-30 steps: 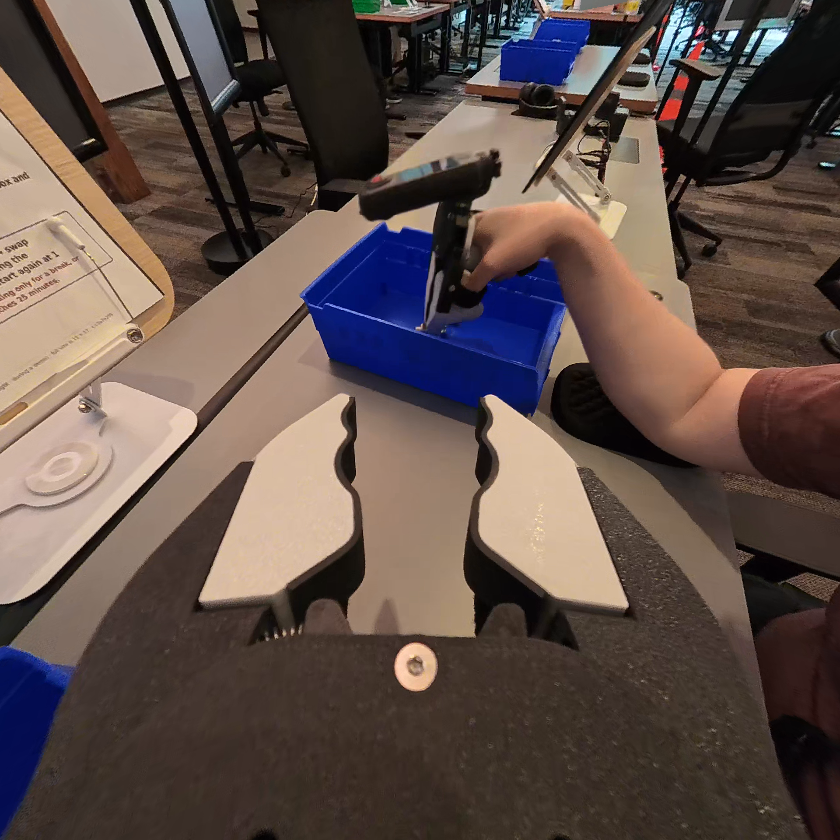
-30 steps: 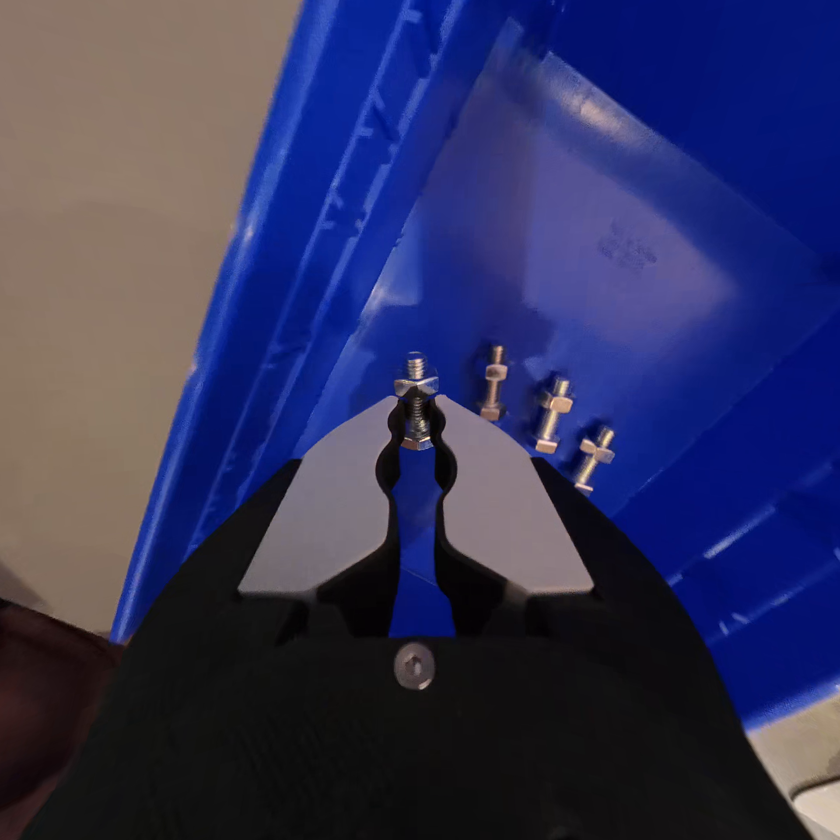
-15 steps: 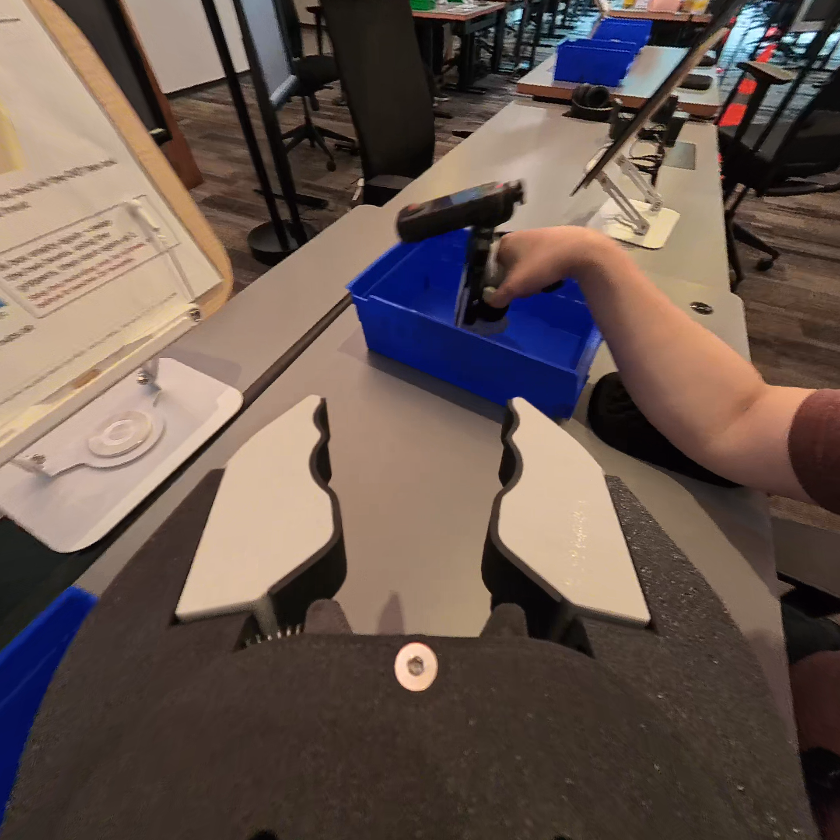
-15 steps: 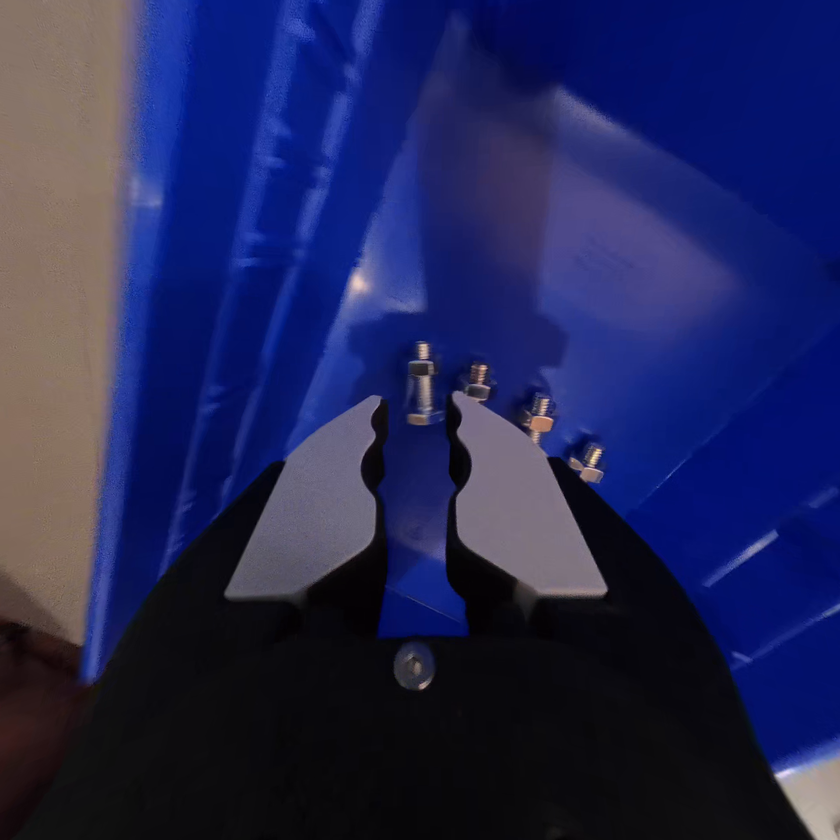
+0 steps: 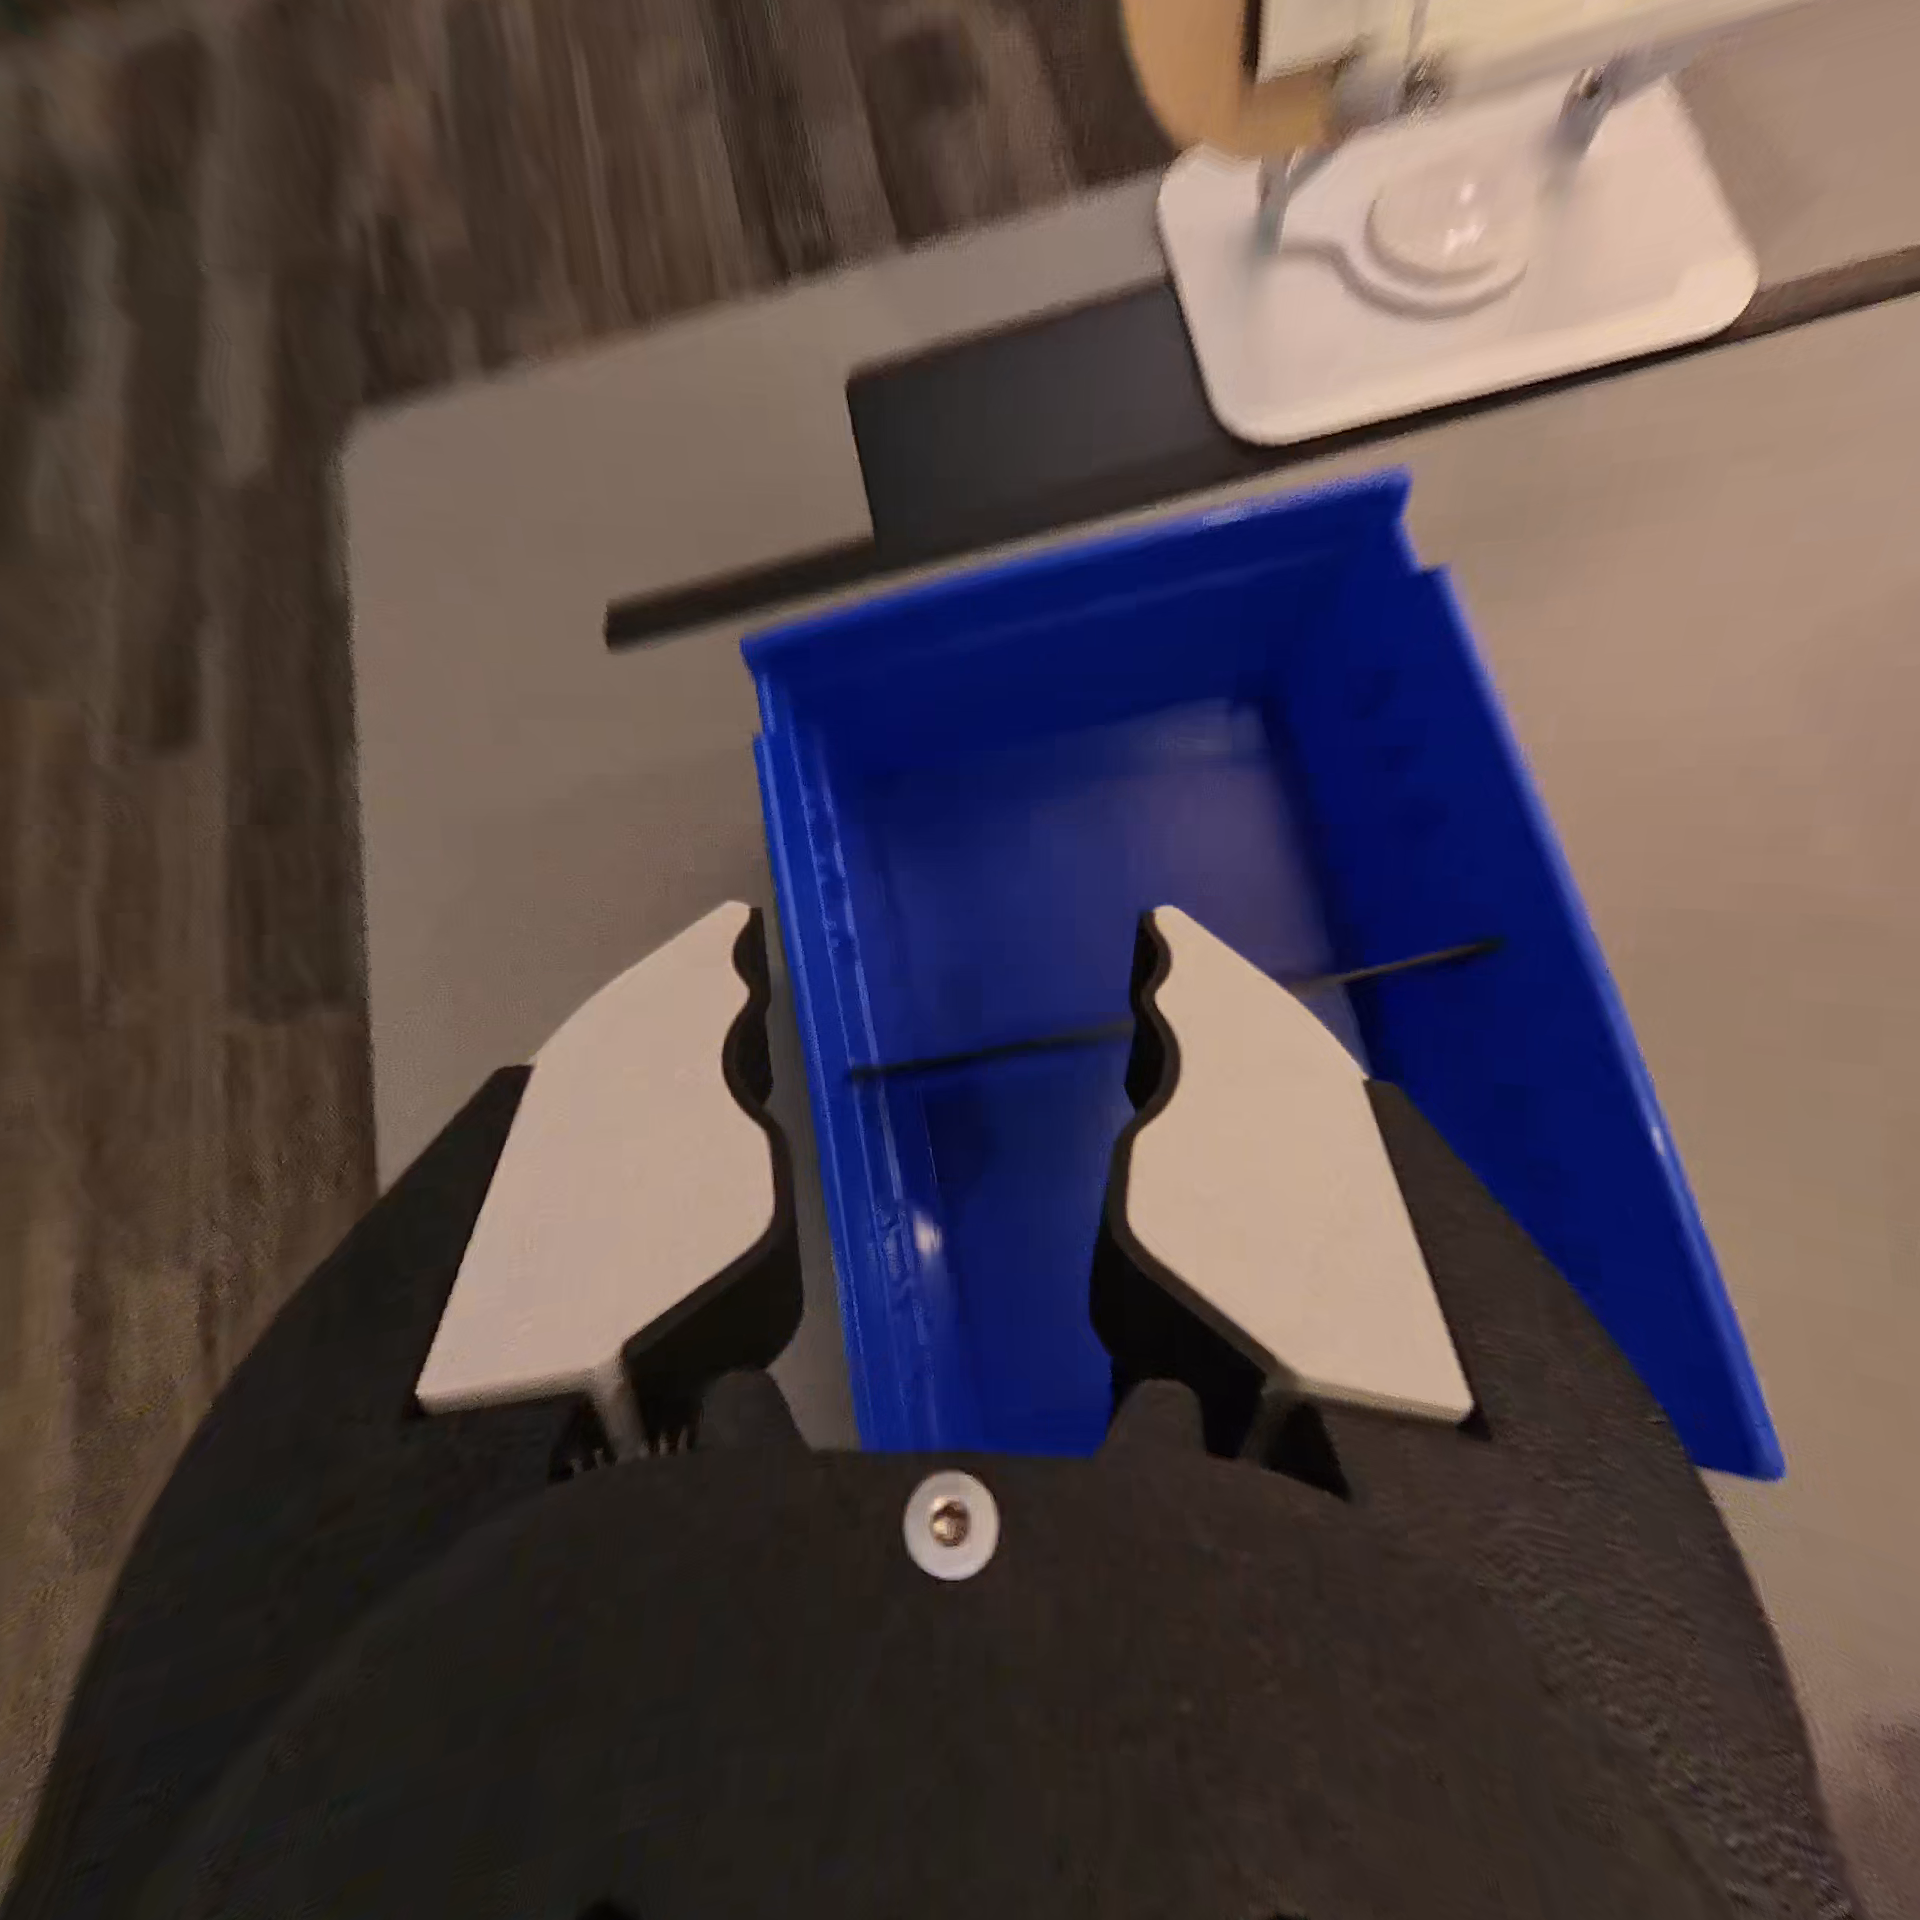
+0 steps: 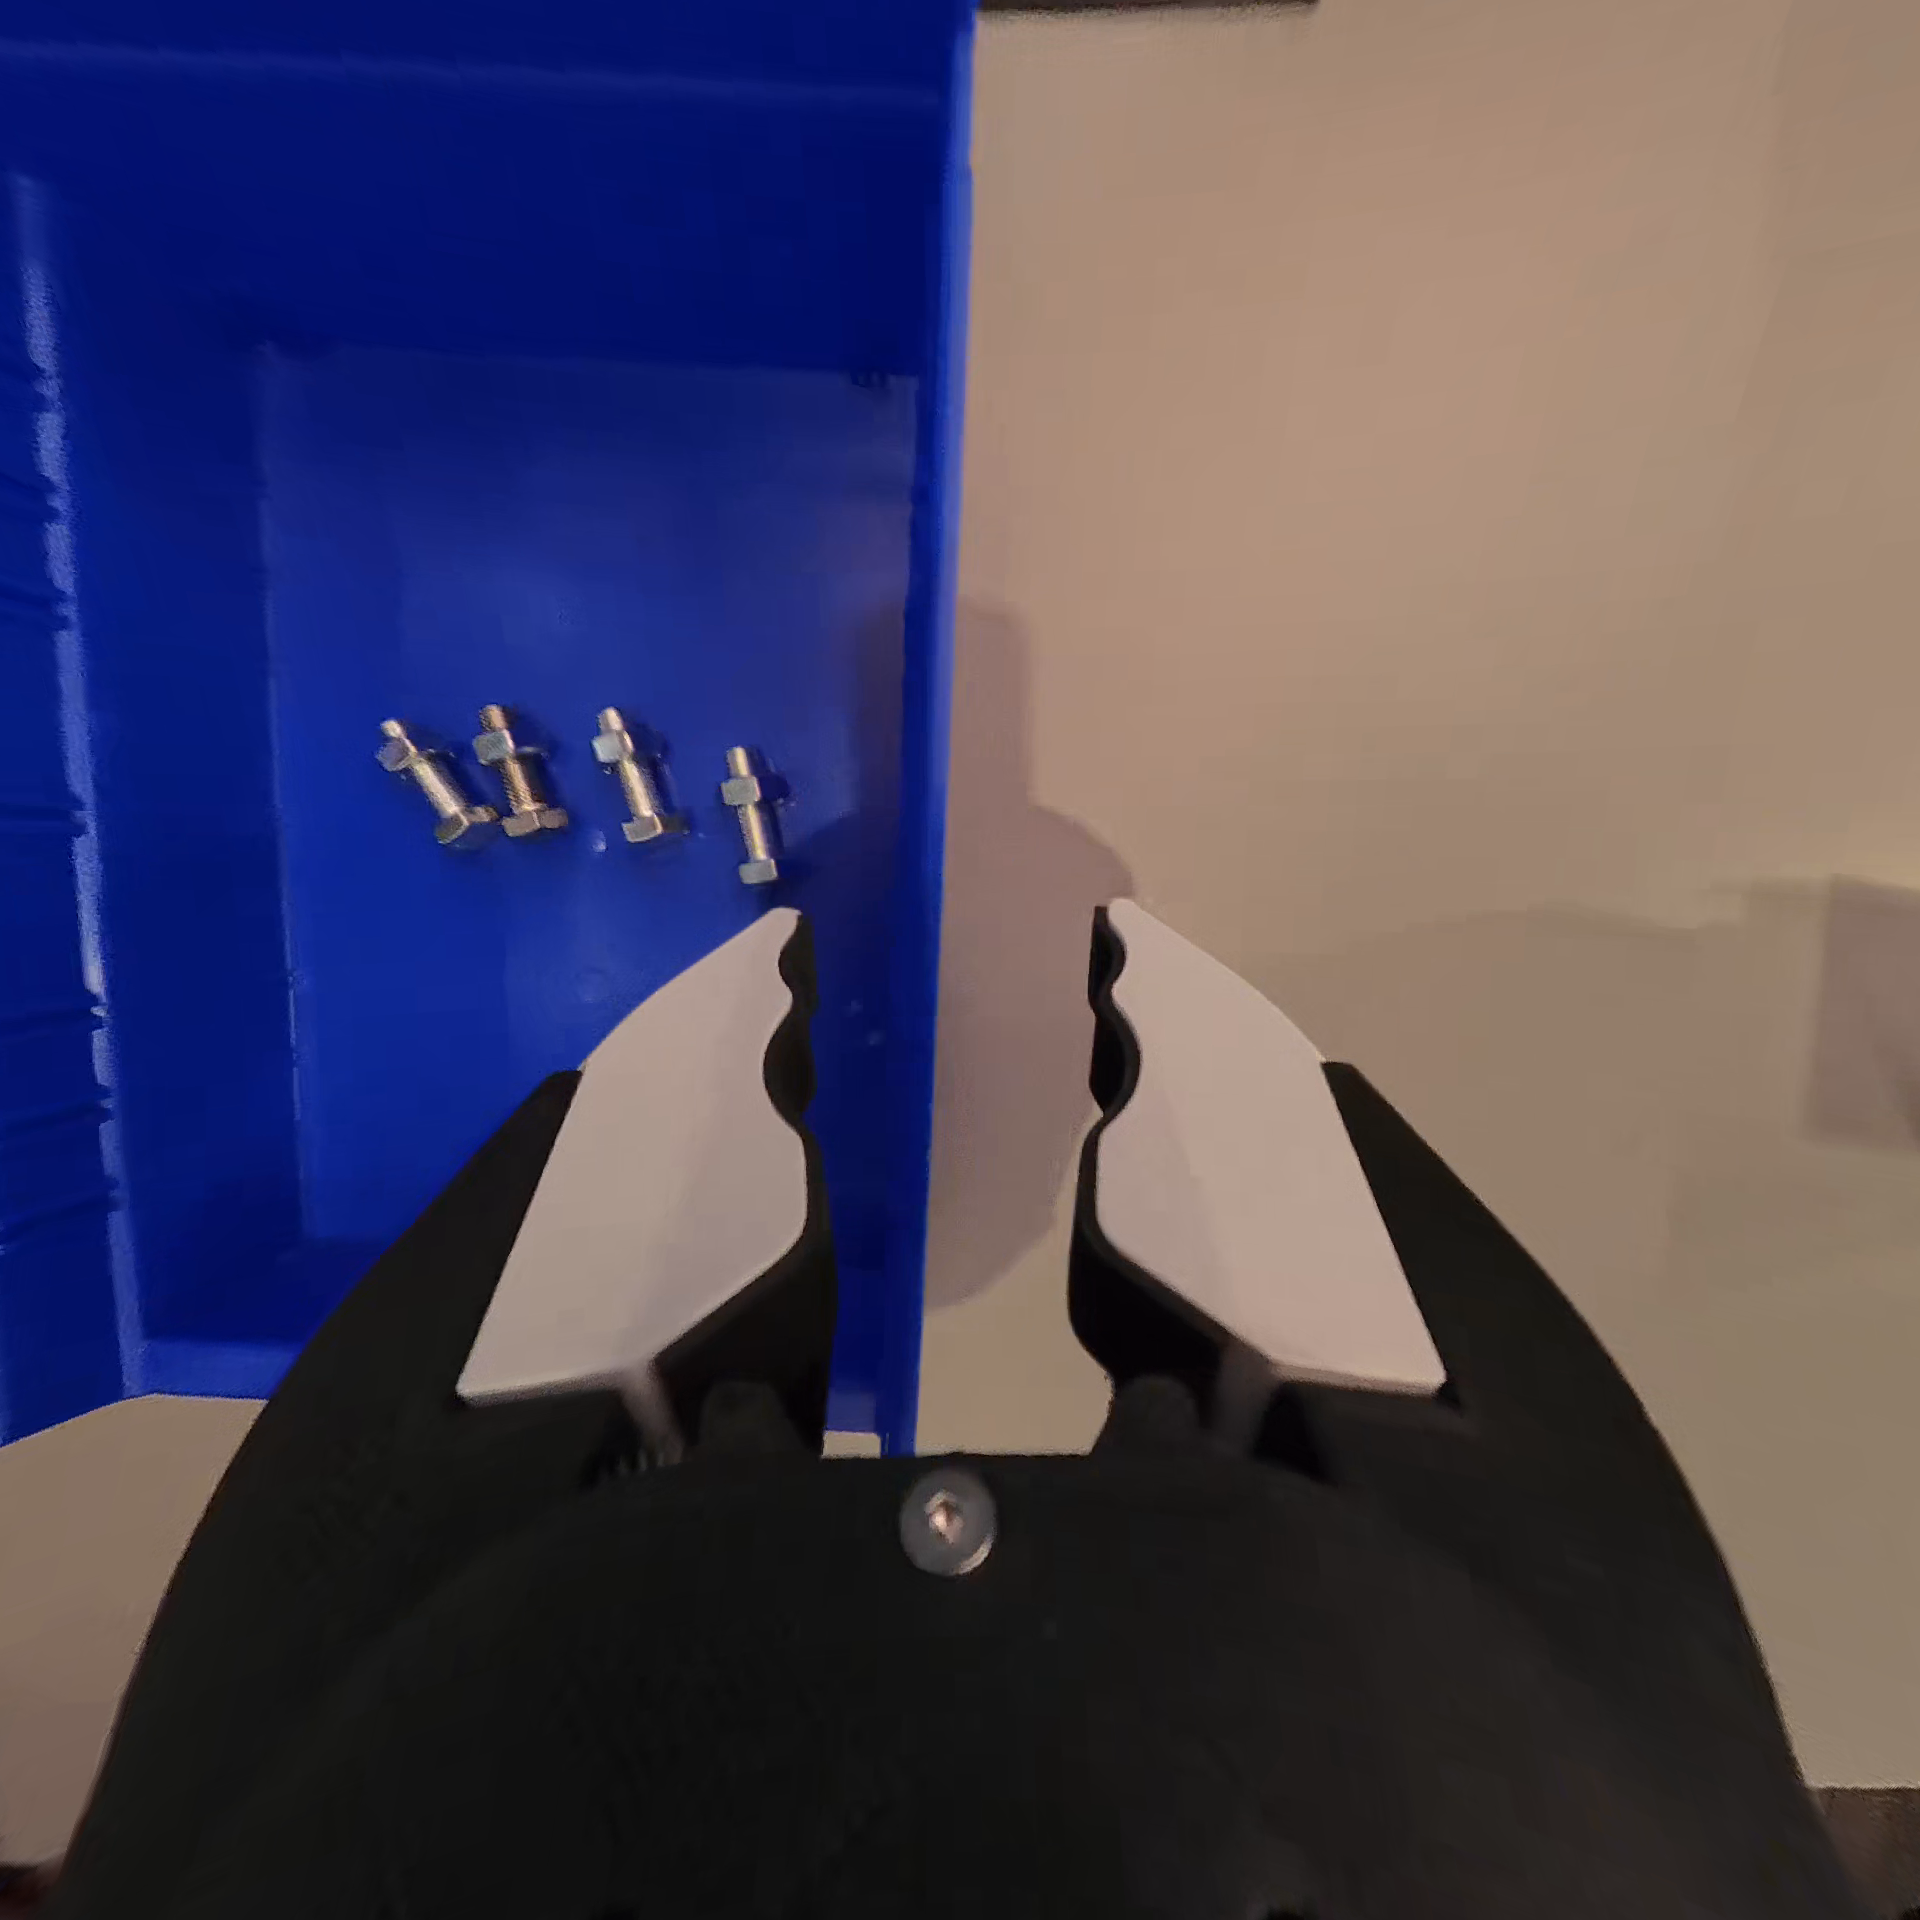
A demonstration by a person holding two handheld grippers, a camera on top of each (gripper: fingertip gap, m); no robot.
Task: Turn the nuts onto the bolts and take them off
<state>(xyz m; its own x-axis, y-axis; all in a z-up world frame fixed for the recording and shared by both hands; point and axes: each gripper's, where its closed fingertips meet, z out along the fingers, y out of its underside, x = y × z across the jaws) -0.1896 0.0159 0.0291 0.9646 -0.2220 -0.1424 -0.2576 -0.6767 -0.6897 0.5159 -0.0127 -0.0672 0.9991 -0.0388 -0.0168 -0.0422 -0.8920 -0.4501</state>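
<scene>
In the right wrist view several silver bolts with nuts on them (image 6: 623,779) lie in a row on the floor of a blue bin (image 6: 582,520). My right gripper (image 6: 948,914) is open and empty above the bin's right wall (image 6: 940,727), a little short of the nearest bolt (image 6: 750,816). In the blurred left wrist view my left gripper (image 5: 948,914) is open and empty over another blue bin (image 5: 1091,831), which has a thin black divider (image 5: 997,1055) across it. Its left wall passes between the fingers without touching them. I see no bolts in that bin.
A white stand base (image 5: 1455,270) with a wooden-edged board sits beyond the left bin, next to a black strip (image 5: 1018,457) on the grey table (image 5: 520,675). The table edge and carpet floor (image 5: 156,727) lie to the left. Bare table (image 6: 1455,520) is right of the bolt bin. The left gripper's tips are roughly 70 cm from the right gripper's. About 9 cm separates my right fingertips from the nearest bolt (image 6: 750,816).
My right gripper let go of the bolt it held, opened wide and drew back to the bin's right wall. My left gripper swung fast from the open table to over the other blue bin.
</scene>
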